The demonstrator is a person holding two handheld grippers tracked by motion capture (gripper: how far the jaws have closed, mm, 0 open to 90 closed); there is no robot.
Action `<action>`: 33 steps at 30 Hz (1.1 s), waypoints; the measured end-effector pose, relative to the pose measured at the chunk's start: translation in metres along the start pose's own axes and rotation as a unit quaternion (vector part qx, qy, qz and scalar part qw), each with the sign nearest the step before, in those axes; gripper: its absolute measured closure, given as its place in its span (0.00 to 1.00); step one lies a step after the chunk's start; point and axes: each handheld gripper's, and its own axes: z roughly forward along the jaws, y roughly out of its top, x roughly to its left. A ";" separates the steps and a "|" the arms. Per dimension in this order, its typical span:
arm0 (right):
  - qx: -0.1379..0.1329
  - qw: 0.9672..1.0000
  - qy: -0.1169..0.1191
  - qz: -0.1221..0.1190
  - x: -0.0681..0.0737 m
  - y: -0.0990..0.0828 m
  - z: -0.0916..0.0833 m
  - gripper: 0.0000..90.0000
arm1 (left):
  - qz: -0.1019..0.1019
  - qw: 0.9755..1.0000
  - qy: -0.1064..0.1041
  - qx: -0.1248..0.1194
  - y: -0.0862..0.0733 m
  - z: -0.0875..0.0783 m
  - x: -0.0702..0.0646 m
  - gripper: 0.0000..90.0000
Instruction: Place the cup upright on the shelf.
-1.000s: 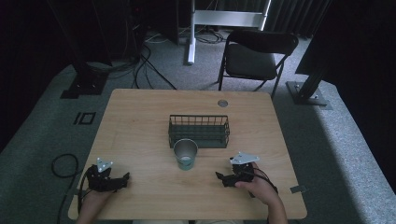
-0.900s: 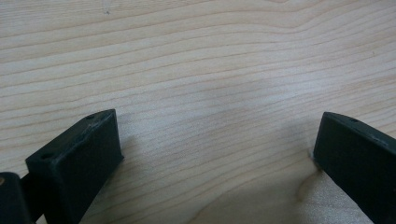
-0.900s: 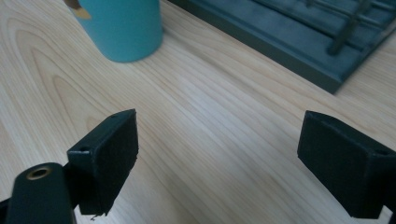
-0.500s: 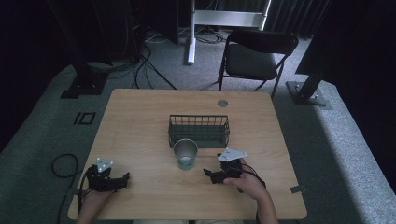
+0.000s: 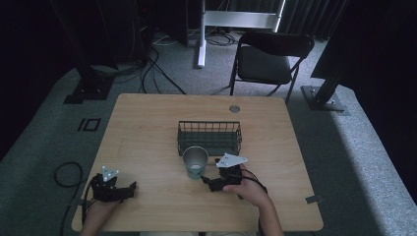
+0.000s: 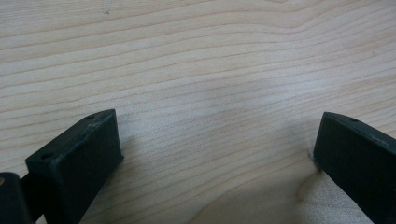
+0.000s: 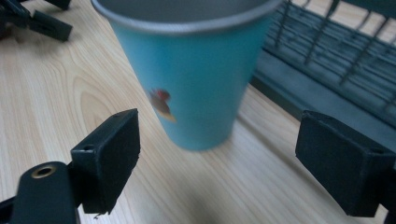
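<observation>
While the left gripper (image 5: 132, 187) rests spread on the table (image 5: 147, 142) near the person, the right gripper (image 7: 217, 154), jaws wide, faces the upright blue cup (image 7: 187, 79) just before the wire basket (image 5: 210, 135), so grasping and any placing remain undone.

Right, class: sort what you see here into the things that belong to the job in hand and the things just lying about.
In the job:
- blue cup, upright on the table
- right gripper, jaws open towards the cup
- wire basket, just behind the cup

Lying about:
- left gripper, open over bare wood
- folding chair
- floor cables
</observation>
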 end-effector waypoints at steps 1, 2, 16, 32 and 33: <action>-0.002 1.000 0.000 -0.002 0.001 0.002 0.002 0.15 | 0.000 1.000 0.000 0.000 0.000 0.000 0.000 0.02; -0.002 1.000 0.000 -0.002 0.001 0.002 0.002 0.15 | 0.000 1.000 0.000 0.000 0.000 0.000 0.000 0.02; -0.018 1.000 0.010 -0.009 0.009 0.014 0.025 0.14 | 0.000 1.000 0.000 0.000 0.000 0.000 0.000 0.02; -0.064 0.998 0.010 0.003 0.013 0.022 0.038 0.14 | 0.000 1.000 0.000 0.000 0.000 0.000 0.000 0.02; -0.067 0.998 0.010 0.003 0.013 0.022 0.038 0.14 | 0.000 1.000 0.000 0.000 0.000 0.000 0.000 0.02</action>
